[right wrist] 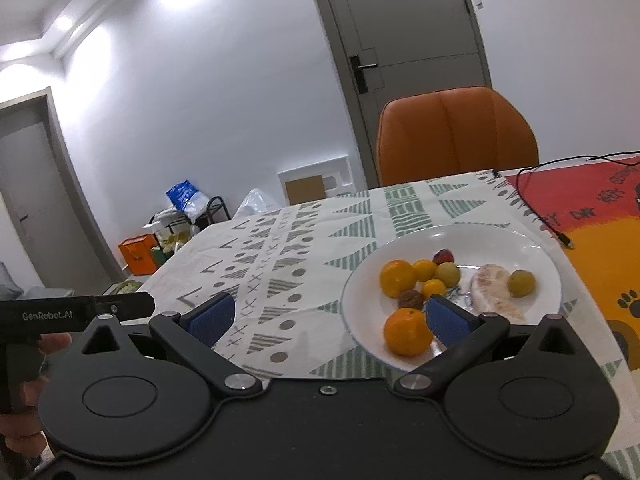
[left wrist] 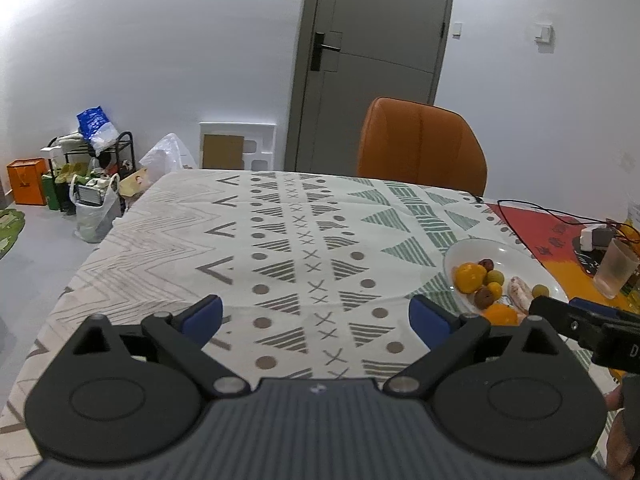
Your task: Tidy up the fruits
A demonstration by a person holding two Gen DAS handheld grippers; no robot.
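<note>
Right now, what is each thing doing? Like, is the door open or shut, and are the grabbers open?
Door: shut.
Left gripper: open, empty, above the tablecloth.
Right gripper: open, empty, near the plate's edge.
Plate: upright on the table, holding fruit.
Big orange: lying in the plate, untouched.
Cup: standing upright.
Chair: pushed against the table's far side.

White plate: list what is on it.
The white plate holds two big oranges, two small ones, two greenish-yellow fruits, a red fruit, a brown one and a pale peeled piece. The right gripper covers the near rim.
</note>
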